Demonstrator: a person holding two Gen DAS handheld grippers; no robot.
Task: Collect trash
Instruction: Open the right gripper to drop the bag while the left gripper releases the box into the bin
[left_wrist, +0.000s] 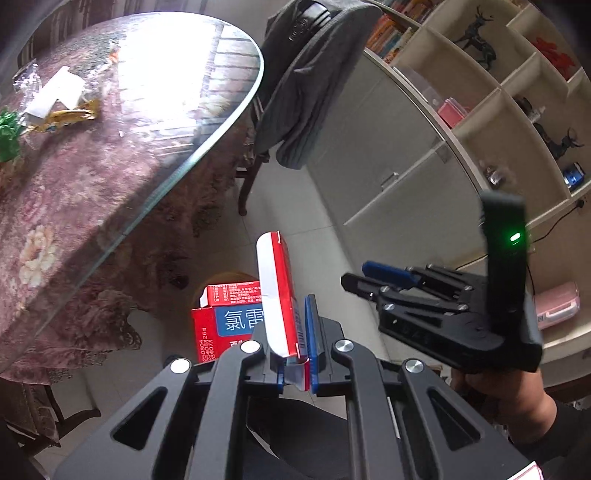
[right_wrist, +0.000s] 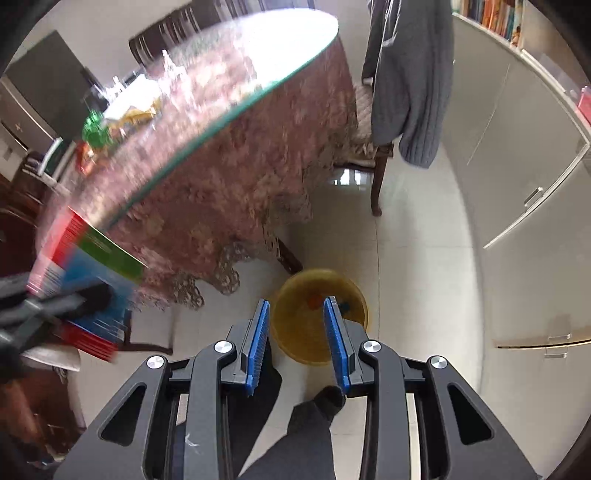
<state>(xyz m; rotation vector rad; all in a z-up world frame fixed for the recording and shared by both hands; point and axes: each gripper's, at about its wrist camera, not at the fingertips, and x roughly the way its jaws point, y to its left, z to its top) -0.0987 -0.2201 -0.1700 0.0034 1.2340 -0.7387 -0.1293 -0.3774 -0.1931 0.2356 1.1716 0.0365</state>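
Observation:
My left gripper (left_wrist: 295, 332) is shut on a flattened red, white and blue carton (left_wrist: 277, 291), held off the table's edge above the floor. The same carton shows blurred at the left of the right wrist view (right_wrist: 85, 284). A yellow bin (right_wrist: 317, 314) stands on the floor below my right gripper (right_wrist: 299, 321), which is open and empty; the bin is mostly hidden behind the carton in the left wrist view (left_wrist: 232, 278). My right gripper also shows in the left wrist view (left_wrist: 354, 277). More trash, white paper (left_wrist: 59, 92) and a gold wrapper (left_wrist: 70, 116), lies on the table.
A round glass-topped table (left_wrist: 207, 147) with a floral cloth fills the left. A chair with a grey sweater (left_wrist: 314, 81) stands beside it. White cabinets and shelves (left_wrist: 480, 110) line the right. A green bow (left_wrist: 9, 133) sits on the table.

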